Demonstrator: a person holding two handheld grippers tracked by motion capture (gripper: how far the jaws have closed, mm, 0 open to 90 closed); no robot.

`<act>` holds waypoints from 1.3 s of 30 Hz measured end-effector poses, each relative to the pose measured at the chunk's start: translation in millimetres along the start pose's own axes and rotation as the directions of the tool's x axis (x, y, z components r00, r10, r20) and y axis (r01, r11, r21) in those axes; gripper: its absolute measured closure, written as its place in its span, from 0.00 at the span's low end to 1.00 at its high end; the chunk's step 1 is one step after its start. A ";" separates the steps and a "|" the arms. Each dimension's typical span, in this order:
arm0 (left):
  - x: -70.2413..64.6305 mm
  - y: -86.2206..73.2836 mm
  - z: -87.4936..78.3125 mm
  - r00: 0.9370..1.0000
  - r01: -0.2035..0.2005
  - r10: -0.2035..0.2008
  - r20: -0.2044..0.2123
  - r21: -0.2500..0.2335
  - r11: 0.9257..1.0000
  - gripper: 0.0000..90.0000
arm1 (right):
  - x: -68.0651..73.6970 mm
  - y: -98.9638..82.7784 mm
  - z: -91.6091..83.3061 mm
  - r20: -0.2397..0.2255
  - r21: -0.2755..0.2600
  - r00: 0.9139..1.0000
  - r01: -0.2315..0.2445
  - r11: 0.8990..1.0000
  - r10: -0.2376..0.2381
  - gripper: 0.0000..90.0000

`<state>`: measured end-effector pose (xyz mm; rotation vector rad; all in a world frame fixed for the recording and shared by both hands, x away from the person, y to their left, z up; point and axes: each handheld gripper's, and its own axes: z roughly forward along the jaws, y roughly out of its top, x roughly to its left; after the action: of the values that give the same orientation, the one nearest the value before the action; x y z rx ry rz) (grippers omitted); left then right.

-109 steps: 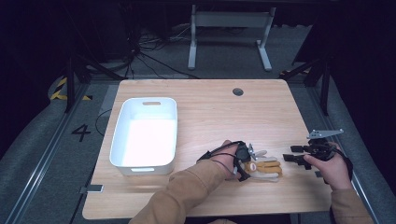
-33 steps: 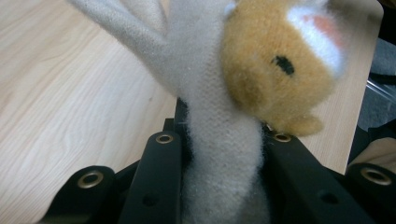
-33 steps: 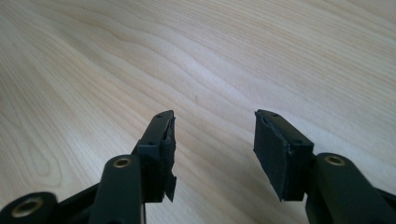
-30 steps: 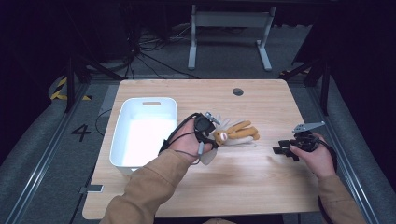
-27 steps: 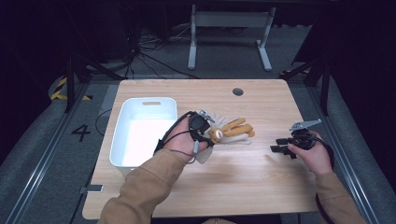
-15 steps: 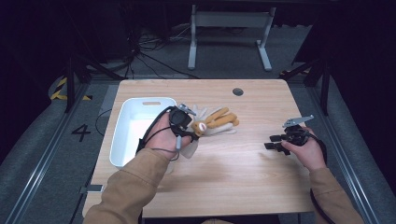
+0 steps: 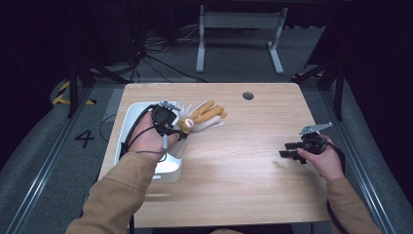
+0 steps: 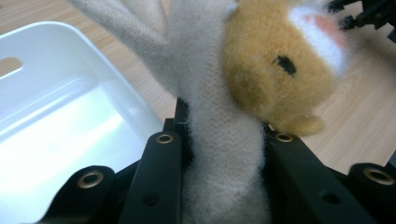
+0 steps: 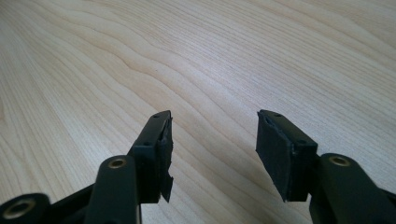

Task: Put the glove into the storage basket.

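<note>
This looks like a laboratory for recording, not a home. A plain wooden table (image 7: 234, 161) stands on grey carpet; around it the room is dark, with black cables (image 7: 151, 53) at 11 o'clock, a metal stand (image 7: 238, 29) at 12 o'clock, and a painted number 4 (image 7: 84, 138) with yellow-black tape (image 7: 63, 92) at 9 o'clock.

Soft plush toy (image 8: 261, 70), fuzzy tan pile on the head, paler cream knit-like cloth on the limb; white bin (image 8: 56, 107) in smooth, glossy plastic; pale wood-grain surface (image 9: 210, 60), matt; right tool (image 9: 212, 149) with matt black jaws, pads rough and frayed at the edge.
</note>
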<state>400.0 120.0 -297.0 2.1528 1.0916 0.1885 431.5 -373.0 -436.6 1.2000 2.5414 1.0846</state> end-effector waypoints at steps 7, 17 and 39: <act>17.8 -4.6 -7.0 0.997 0.066 -0.066 -0.038 -0.011 0.998 0.84 | -1.5 -3.4 -3.2 0.000 -0.004 1.000 -0.007 1.000 0.007 0.51; 41.4 -10.9 -18.6 0.974 0.188 -0.192 -0.123 -0.042 0.981 0.84 | -6.8 -7.5 -9.1 -0.006 -0.030 1.000 -0.026 0.999 0.026 0.51; 63.4 -24.1 -16.5 0.889 0.382 -0.391 -0.237 -0.086 0.920 0.83 | -4.6 -6.5 -9.9 -0.021 -0.041 1.000 -0.017 0.999 0.017 0.50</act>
<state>417.5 185.9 -311.6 1.8636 1.6263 0.2981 426.7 -384.5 -434.4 1.2087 2.5159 1.1525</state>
